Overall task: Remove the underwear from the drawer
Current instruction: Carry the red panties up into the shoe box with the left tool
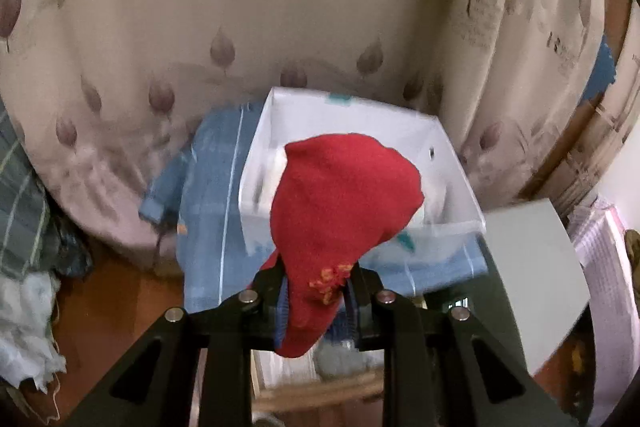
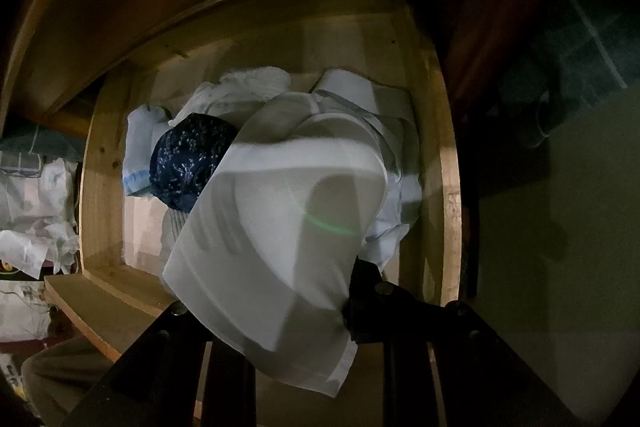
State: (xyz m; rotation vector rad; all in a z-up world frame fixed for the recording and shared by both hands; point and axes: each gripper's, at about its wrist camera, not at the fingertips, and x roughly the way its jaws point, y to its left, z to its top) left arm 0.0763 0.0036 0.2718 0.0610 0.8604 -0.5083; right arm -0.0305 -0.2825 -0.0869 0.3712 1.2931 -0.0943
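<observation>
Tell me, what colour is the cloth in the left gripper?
Red cloth, with small orange marks; the left wrist view shows it best.

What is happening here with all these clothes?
A person is emptying a wooden drawer with two handheld grippers. The left gripper is shut on red underwear, held up in front of a clear plastic box. The right gripper pinches a white garment above the drawer, where more clothes remain.

A wooden drawer [image 2: 450, 187] holds white garments [image 2: 248, 87] and dark blue cloth [image 2: 188, 155].

Red underwear [image 1: 344, 195], white bin [image 1: 452, 163], leaf-print curtain [image 1: 160, 27], white garment [image 2: 280, 195], navy speckled cloth [image 2: 188, 159].
</observation>
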